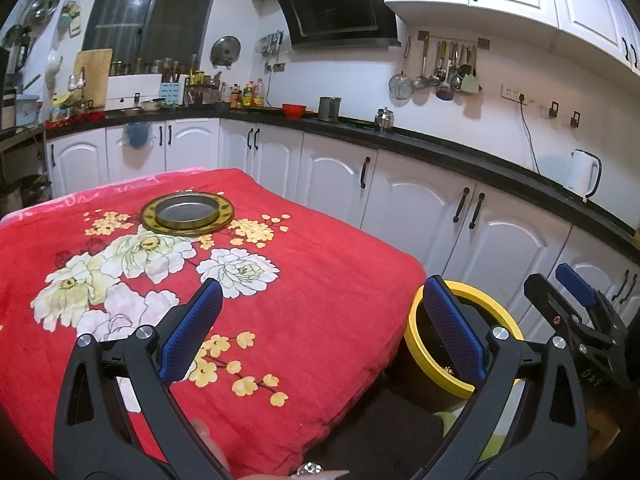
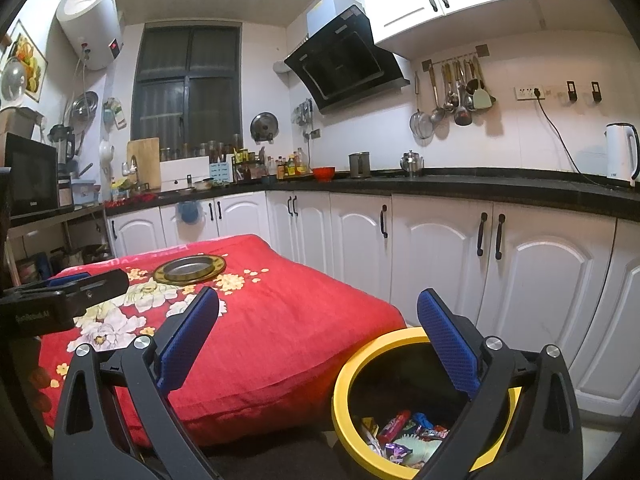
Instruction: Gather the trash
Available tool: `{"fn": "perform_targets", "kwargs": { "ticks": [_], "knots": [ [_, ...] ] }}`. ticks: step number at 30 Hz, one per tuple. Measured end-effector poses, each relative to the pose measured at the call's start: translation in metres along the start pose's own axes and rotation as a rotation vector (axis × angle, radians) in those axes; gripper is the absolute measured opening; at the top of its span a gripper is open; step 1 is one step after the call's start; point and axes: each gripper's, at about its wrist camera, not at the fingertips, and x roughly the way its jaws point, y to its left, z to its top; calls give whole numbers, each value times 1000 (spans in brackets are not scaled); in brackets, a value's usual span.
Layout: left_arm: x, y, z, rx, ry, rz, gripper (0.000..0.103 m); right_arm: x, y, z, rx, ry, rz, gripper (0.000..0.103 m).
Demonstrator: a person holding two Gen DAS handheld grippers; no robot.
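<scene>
Candy wrappers (image 2: 404, 436) are piled in the yellow-rimmed trash bin (image 2: 340, 384) sat on the floor just beside the table's red floral blanket (image 2: 280, 340), though no brand on them can be read. Both the left gripper (image 1: 326, 330) and right gripper (image 2: 318, 338) are held spread wide with nothing pinched. An empty metal dish is left on a gold-rimmed plate (image 1: 148, 216) at the blanket's far end.

Bin: black trash bin (image 2: 400, 376) with a yellow rim (image 2: 340, 392), standing upright and open on the floor just beside the red-covered counter's (image 2: 280, 340) corner.
Contents: crumpled candy wrappers (image 2: 404, 436), red, blue, purple and pale green, heaped at the bottom of the bin.
Counter top: a round metal plate (image 2: 190, 269) with a gold rim lies flat.
</scene>
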Motion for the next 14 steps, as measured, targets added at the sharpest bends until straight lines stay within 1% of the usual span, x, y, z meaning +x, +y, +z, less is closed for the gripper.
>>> {"fn": "perform_targets", "kwargs": {
  "ticks": [5, 9, 10, 12, 14],
  "knots": [
    [1, 1, -1, -8, 9, 2, 92, 0, 0, 0, 2, -1, 0, 97],
    [4, 7, 3, -39, 34, 24, 92, 5, 6, 4, 11, -3, 14, 97],
    [5, 14, 7, -54, 44, 45, 92, 9, 8, 6, 15, 5, 29, 97],
    [6, 39, 21, -109, 62, 118, 92, 25, 20, 15, 24, 39, 84, 97],
    [1, 83, 39, -190, 47, 206, 92, 39, 39, 23, 22, 67, 131, 97]
  ]
}}
